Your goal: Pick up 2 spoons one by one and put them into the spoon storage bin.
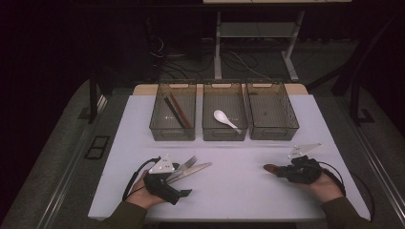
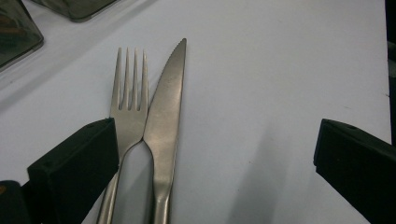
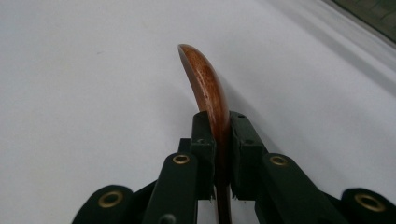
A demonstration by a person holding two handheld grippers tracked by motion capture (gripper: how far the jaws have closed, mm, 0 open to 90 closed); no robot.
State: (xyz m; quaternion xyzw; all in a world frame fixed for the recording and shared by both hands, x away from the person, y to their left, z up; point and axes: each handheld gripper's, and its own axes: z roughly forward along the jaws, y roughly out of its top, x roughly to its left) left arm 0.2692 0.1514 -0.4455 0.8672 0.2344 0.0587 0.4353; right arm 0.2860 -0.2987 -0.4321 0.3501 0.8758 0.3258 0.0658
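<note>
Right claw [image 3: 223, 135] is gripping wooden spoon [image 3: 208, 91], handle running along its jaws | left claw [image 2: 215, 154] is standing open, straddling fork [image 2: 127, 100] and knife [image 2: 166, 116], lying lengthwise ahead on worktop [image 1: 239, 181].

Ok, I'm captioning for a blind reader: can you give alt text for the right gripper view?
The right tongs are shut on a curved brown wooden piece, gripped on edge, its rounded end arching up and away from the camera. Beneath lies a plain white table.
</note>
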